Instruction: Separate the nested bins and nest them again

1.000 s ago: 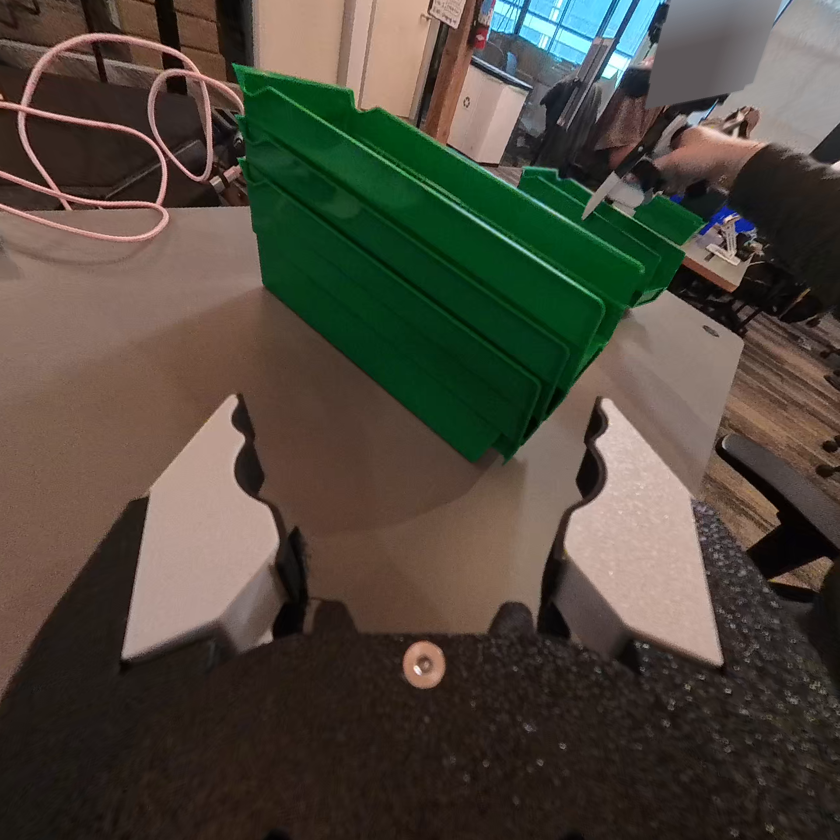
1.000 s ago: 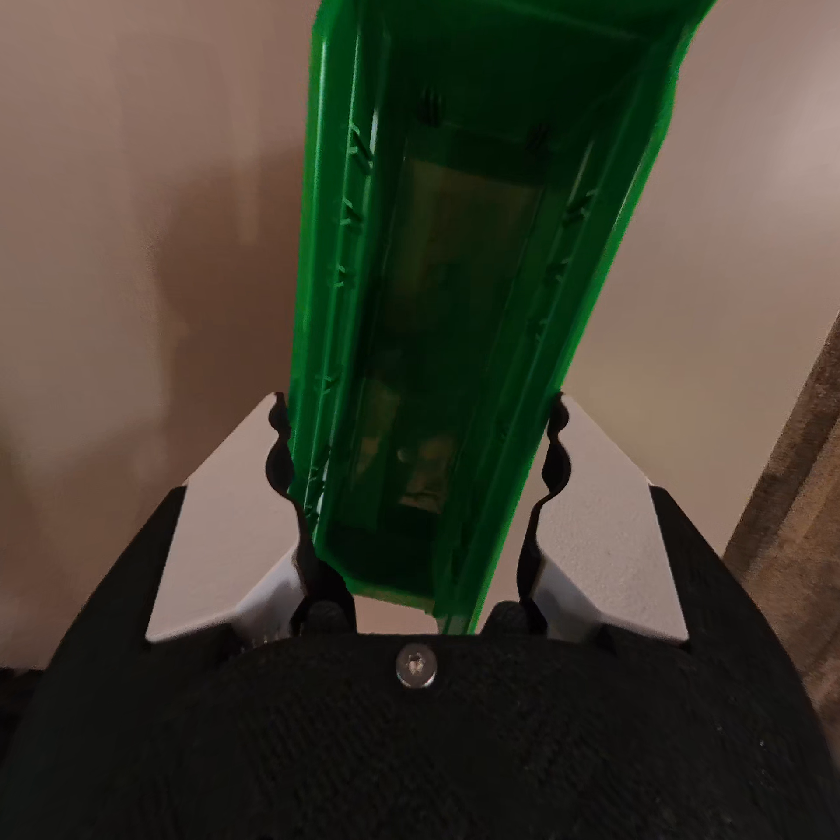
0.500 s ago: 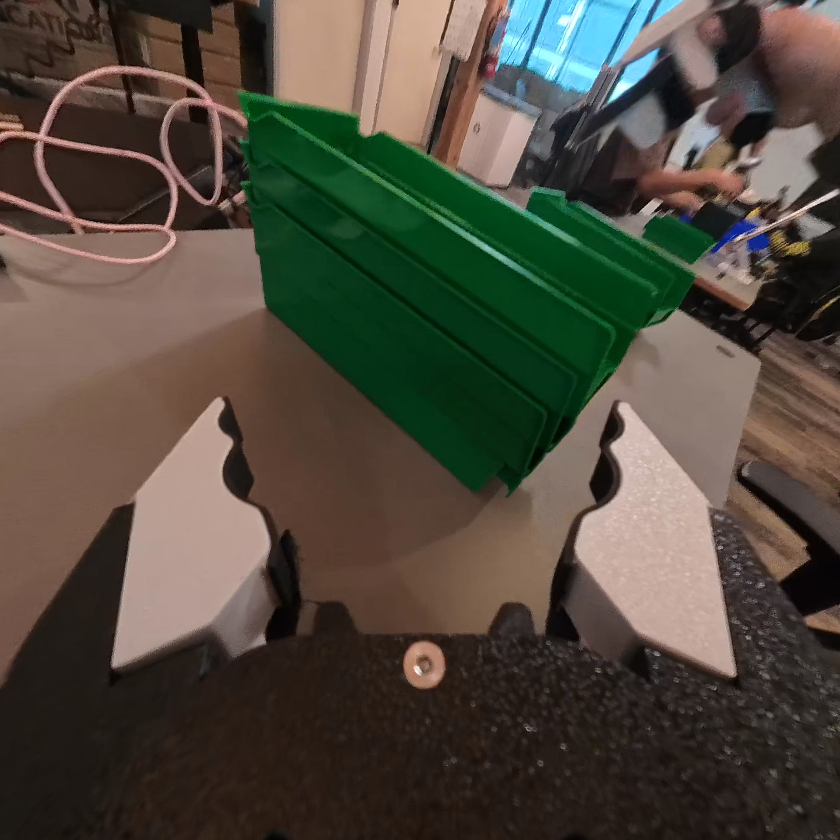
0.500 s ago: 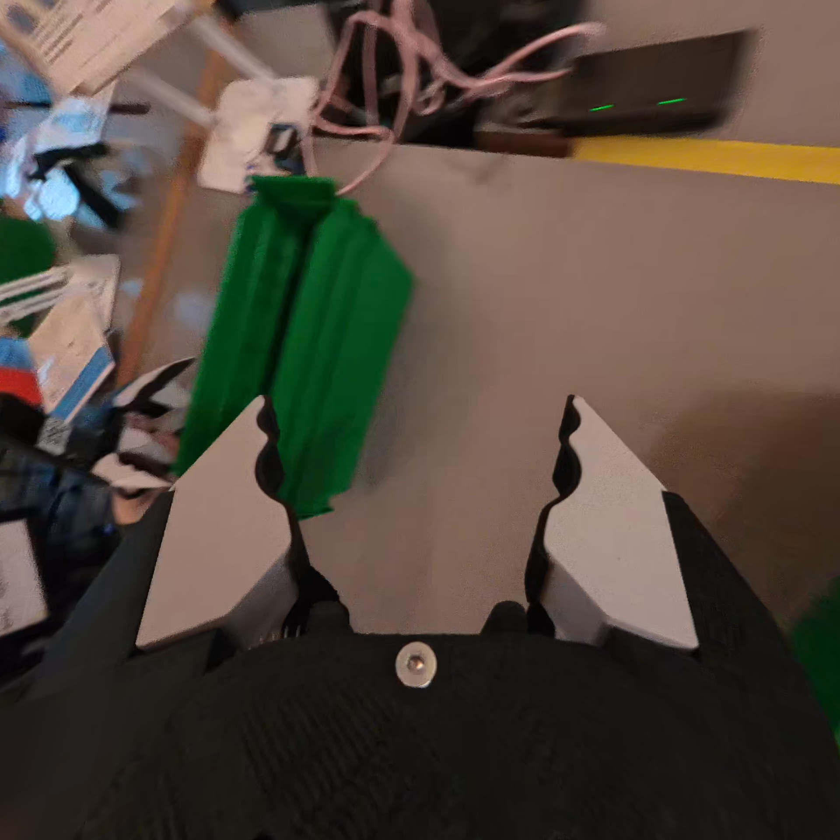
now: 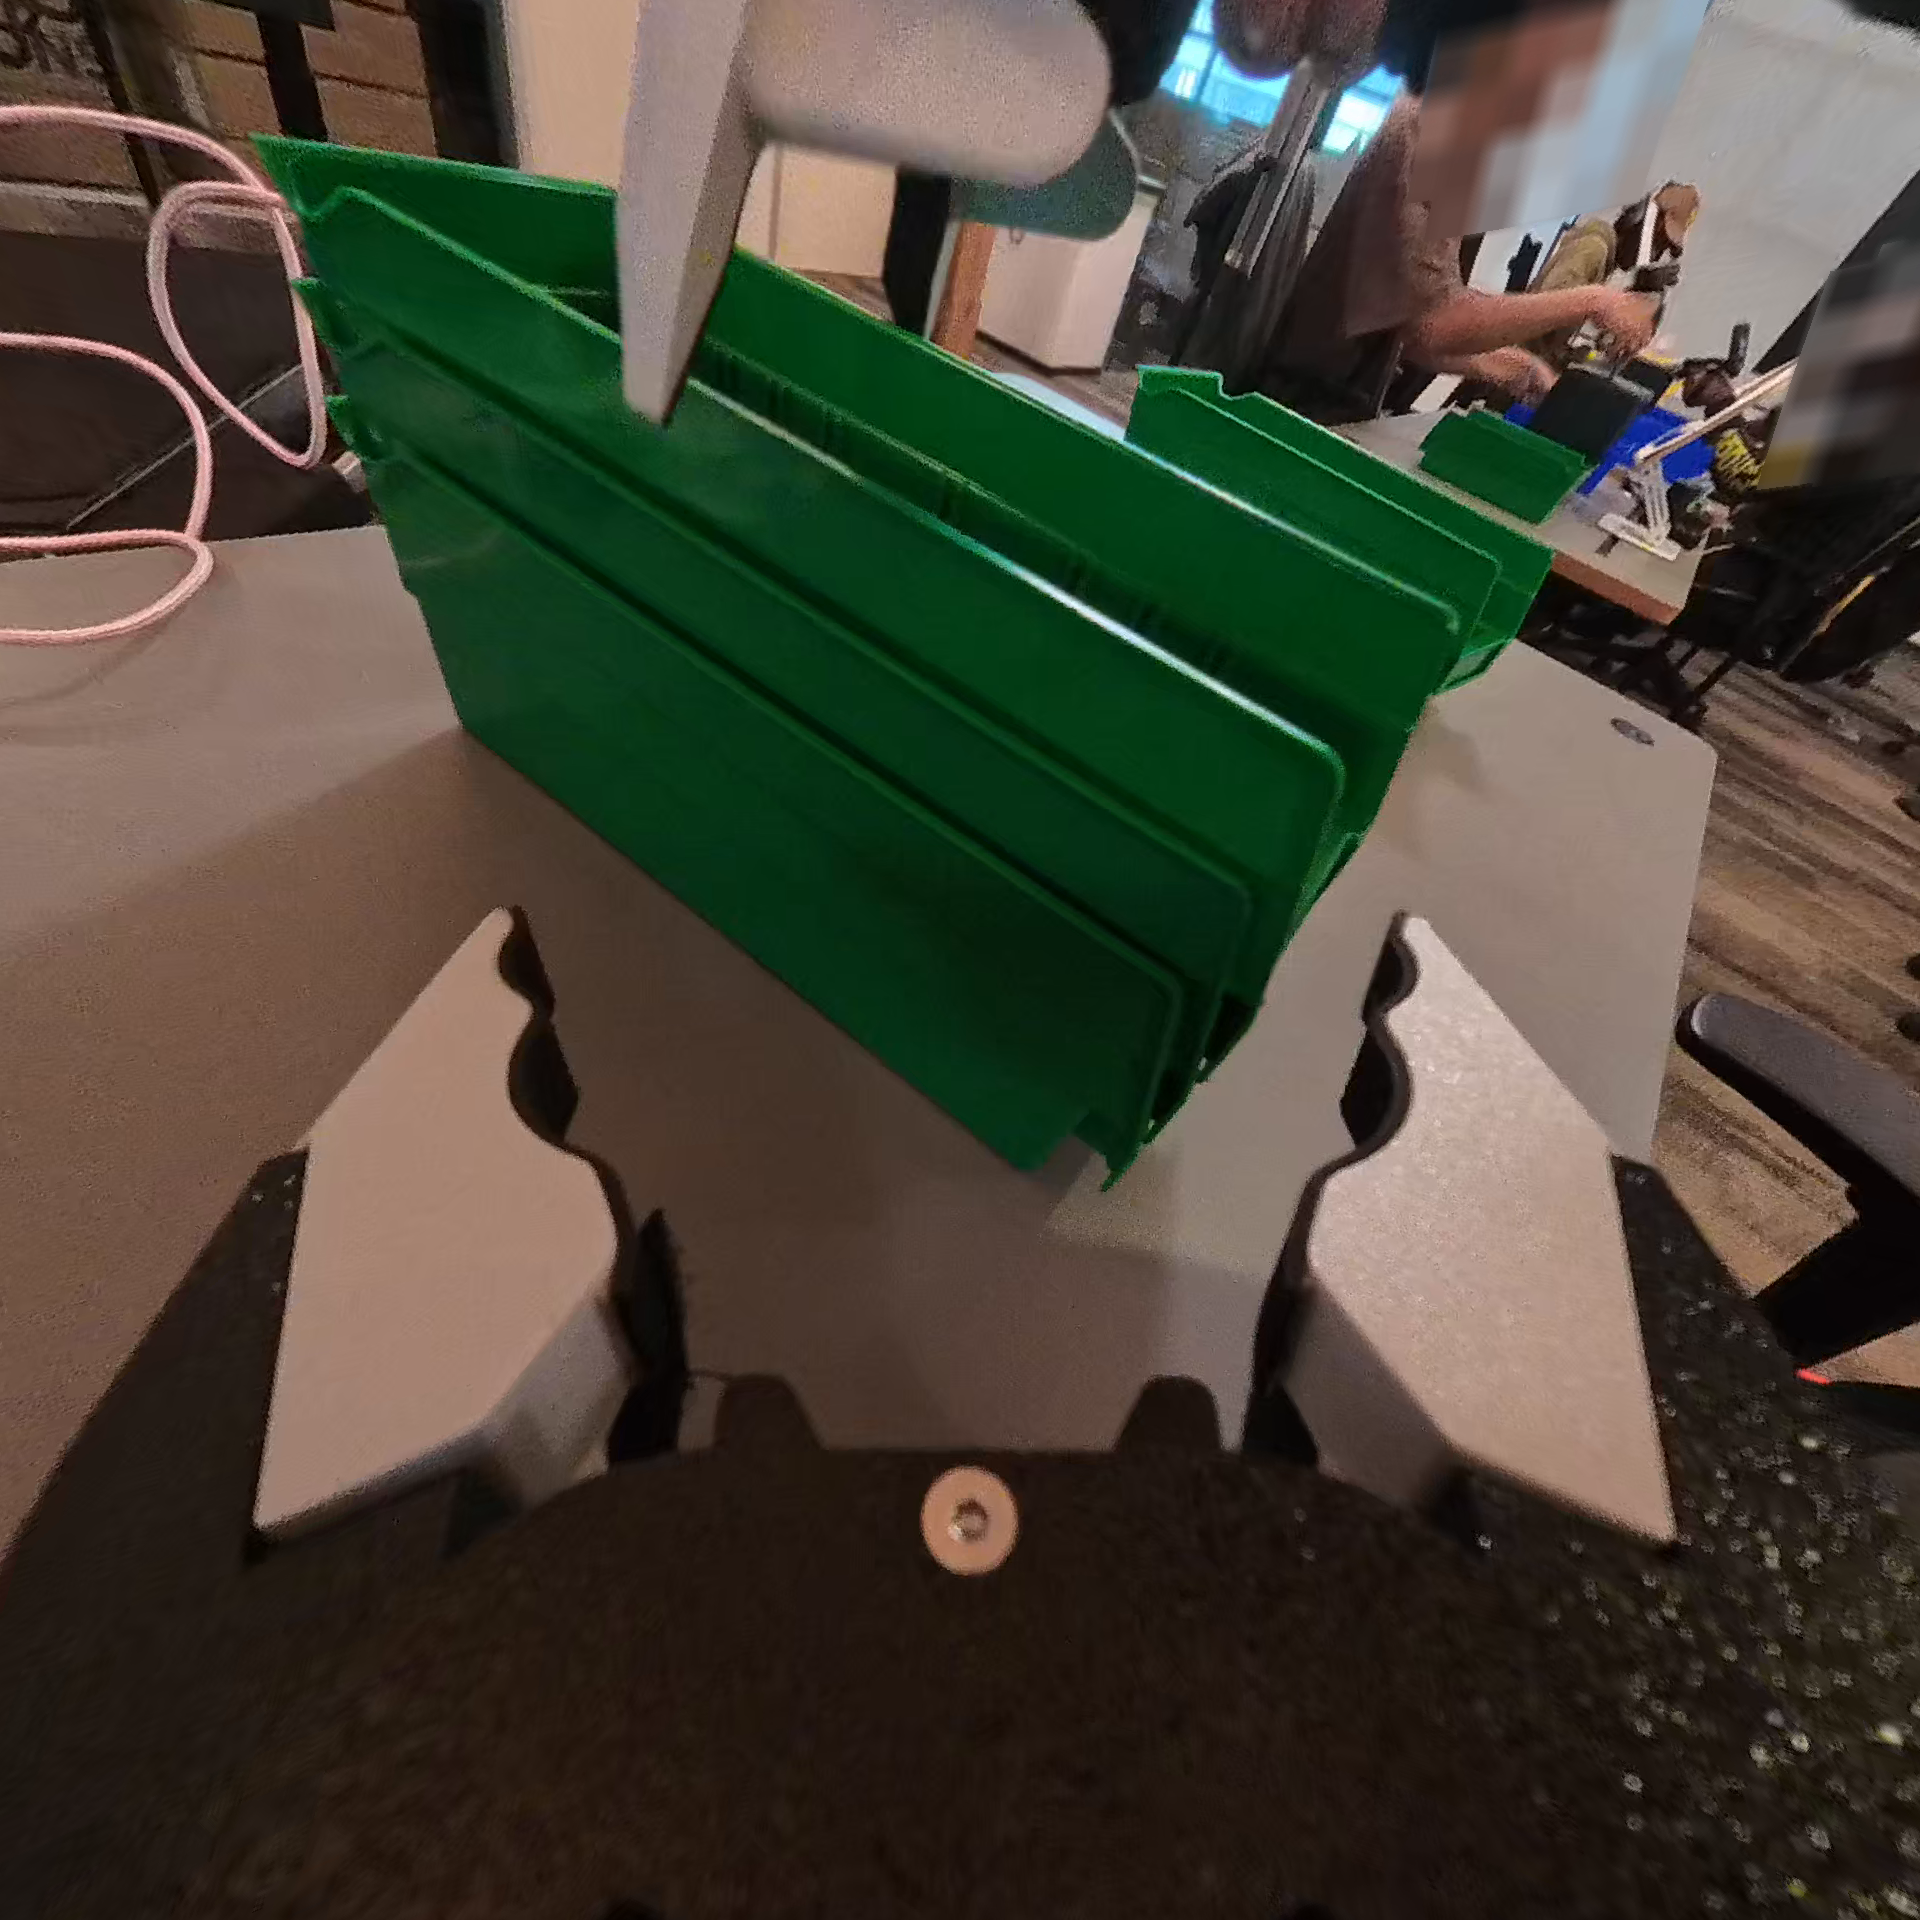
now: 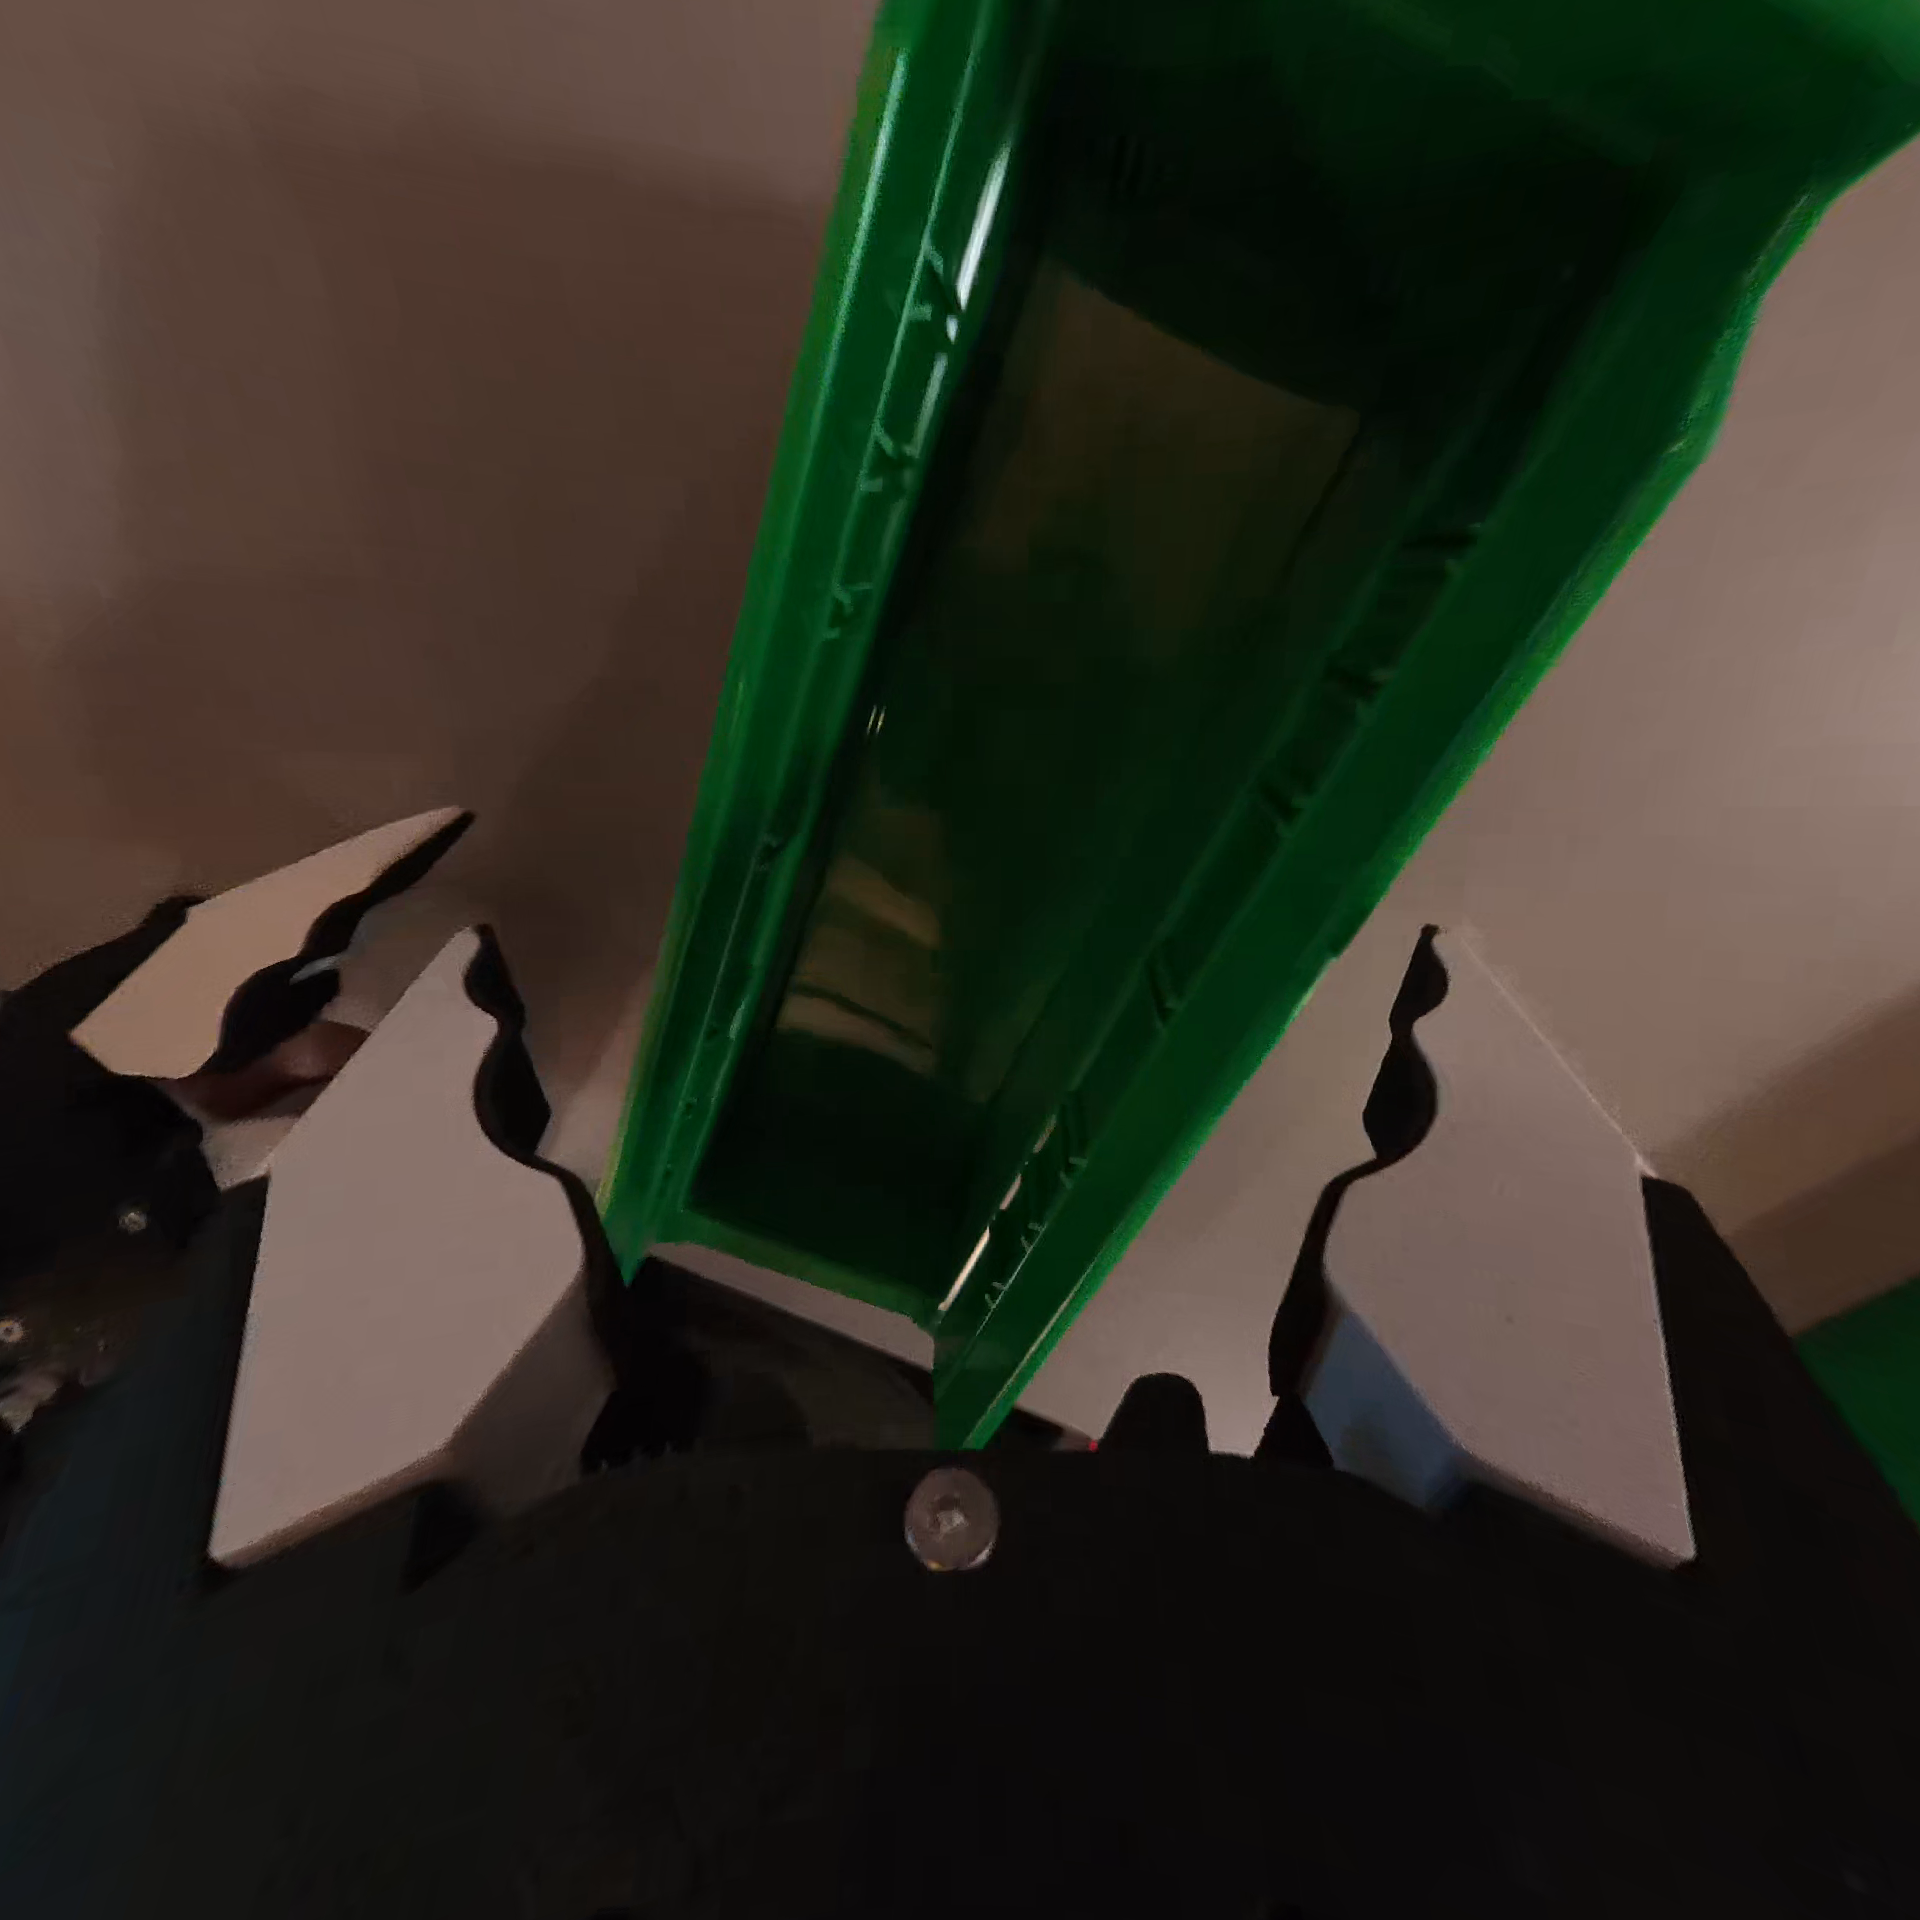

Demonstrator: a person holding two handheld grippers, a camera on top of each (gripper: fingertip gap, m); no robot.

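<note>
A stack of several nested green bins (image 5: 831,779) stands on the grey table (image 5: 208,831). My left gripper (image 5: 954,920) is open and empty, low over the table just in front of the stack's near end. My right gripper (image 6: 956,935) is open and looks down into the top bin (image 6: 1091,727), its fingers on either side of the bin's near end. One of its fingers (image 5: 675,260) hangs over the stack in the left wrist view. A separate green bin (image 5: 1299,488) stands behind the stack. A finger of my left gripper (image 6: 177,987) shows at lower left in the right wrist view.
A pink cable (image 5: 187,416) loops off the table's far left. The table's right edge (image 5: 1662,935) drops to a wood floor with a black chair (image 5: 1818,1122). Another green bin (image 5: 1496,468) lies on a far table where people sit.
My right gripper left the separate bin behind, swung through the air and now sits over the stack's top bin. My left gripper moved slightly closer to the stack and stayed open.
</note>
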